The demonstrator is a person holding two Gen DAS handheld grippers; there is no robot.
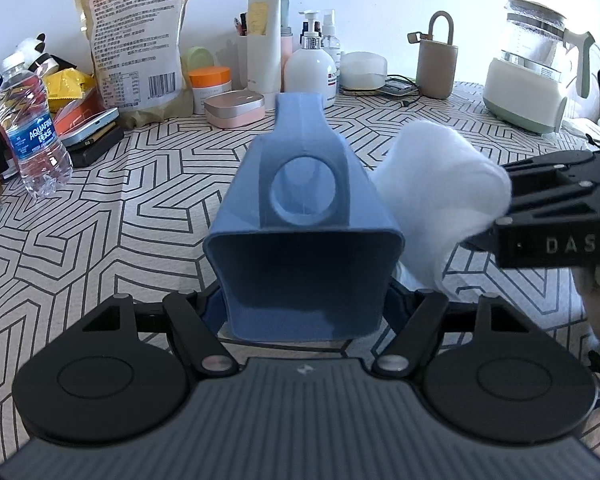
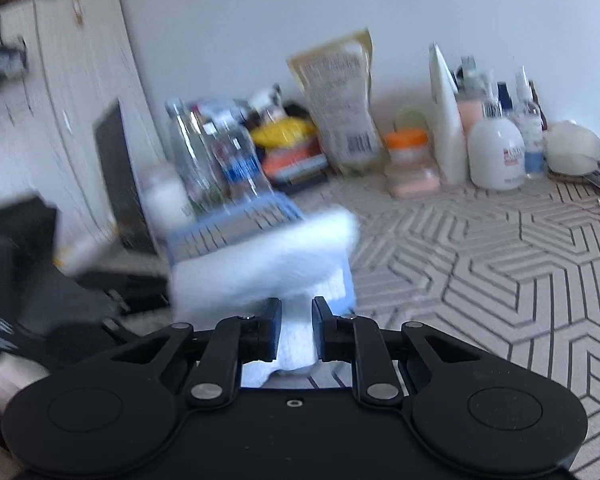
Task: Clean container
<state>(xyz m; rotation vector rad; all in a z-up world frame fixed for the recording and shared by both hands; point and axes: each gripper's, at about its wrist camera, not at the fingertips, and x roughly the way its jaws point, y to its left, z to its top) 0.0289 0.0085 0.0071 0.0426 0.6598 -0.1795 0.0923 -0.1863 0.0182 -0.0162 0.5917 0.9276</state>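
left claw [image 1: 304, 304] gripped the blue plastic container [image 1: 300, 208].
right claw [image 2: 296, 328] clamped a white cloth wad [image 2: 260, 264] at the container's three o'clock side.

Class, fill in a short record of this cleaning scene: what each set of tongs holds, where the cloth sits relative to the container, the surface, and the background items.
left tongs: shut on blue container, open end toward camera
right tongs: shut on white cloth
cloth position: pressed beside the container's right side
surface: patterned tablecloth
background: water bottle, snack bag, kettle
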